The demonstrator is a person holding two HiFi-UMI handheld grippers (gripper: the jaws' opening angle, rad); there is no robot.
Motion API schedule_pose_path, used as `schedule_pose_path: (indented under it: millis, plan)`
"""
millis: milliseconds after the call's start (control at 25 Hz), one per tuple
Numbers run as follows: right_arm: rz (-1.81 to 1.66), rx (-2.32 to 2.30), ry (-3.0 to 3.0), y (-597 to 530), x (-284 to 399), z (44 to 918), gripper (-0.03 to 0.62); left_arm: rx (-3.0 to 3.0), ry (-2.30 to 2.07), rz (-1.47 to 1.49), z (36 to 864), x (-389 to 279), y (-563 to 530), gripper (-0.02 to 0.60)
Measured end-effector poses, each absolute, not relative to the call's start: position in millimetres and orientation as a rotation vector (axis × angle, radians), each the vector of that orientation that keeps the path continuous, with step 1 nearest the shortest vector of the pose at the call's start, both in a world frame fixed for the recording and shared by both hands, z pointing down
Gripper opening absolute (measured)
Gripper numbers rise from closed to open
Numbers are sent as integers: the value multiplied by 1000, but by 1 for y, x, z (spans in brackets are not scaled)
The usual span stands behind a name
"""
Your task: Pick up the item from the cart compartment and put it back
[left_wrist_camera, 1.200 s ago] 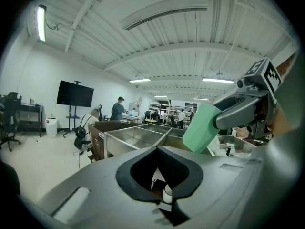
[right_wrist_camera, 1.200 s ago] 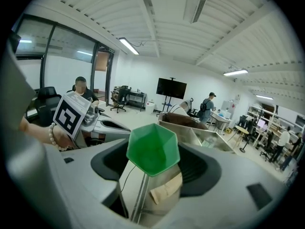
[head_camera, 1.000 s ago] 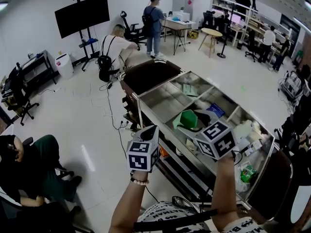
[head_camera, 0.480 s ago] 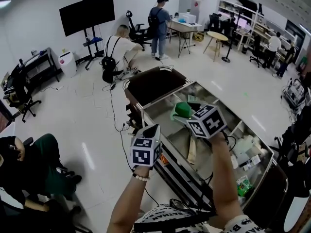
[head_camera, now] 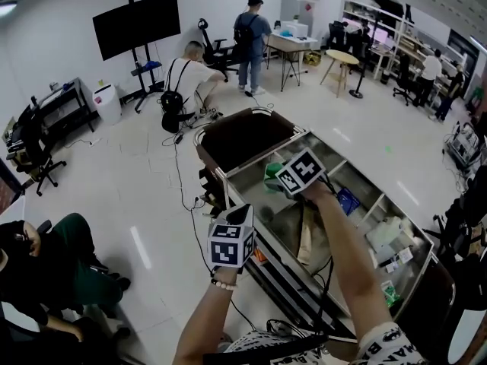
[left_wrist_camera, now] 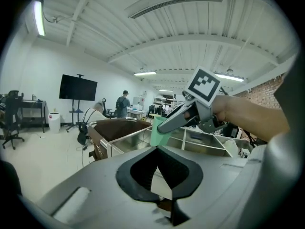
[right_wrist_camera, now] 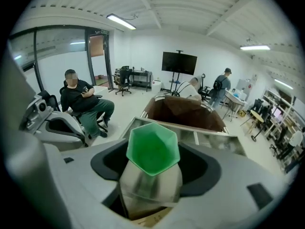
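The right gripper was closed on the item, a container with a green hexagonal top. In the right gripper view, the item stood between the two jaws, green end pointing away from the camera. Its pale grey body filled the gap, and the jaws were set fairly wide to hold it.

The item was held in the air over the far-left part of the cart, clear of the compartment floor. Just beyond it was the brown bin at the cart's far end. In the left gripper view, the item showed as a pale green body at the tip of the right gripper.

The left gripper was held off the cart's near-left edge, over the floor and well apart from the item. Its jaws were pressed together with nothing between them.

A blue pack lay in a compartment to the right, and a white container lay farther right. A TV stood at the far left.
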State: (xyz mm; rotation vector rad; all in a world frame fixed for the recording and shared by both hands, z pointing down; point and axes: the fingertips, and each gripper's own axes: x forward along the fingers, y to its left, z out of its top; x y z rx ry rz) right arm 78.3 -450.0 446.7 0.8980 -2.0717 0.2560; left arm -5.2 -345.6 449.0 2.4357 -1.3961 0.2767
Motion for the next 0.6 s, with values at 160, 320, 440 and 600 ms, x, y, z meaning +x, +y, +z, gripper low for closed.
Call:
schedule_pose_path:
  millis: [160,320,440,600]
  plan:
    - [292,879,-2005,-464,79,483,326,2416,-1401,282,457,-10,-344,0]
    - [305,882,-1994,-472,75,501,327,2397,-1405,289,463,-16,-343,0]
    - [313,881,-1982,-476,73,512,327,2387,-1403,283,466,-18,-342,0]
    - [318,882,-1952,-481,72,525,327,2375,-1403,278,473,-22,-340,0]
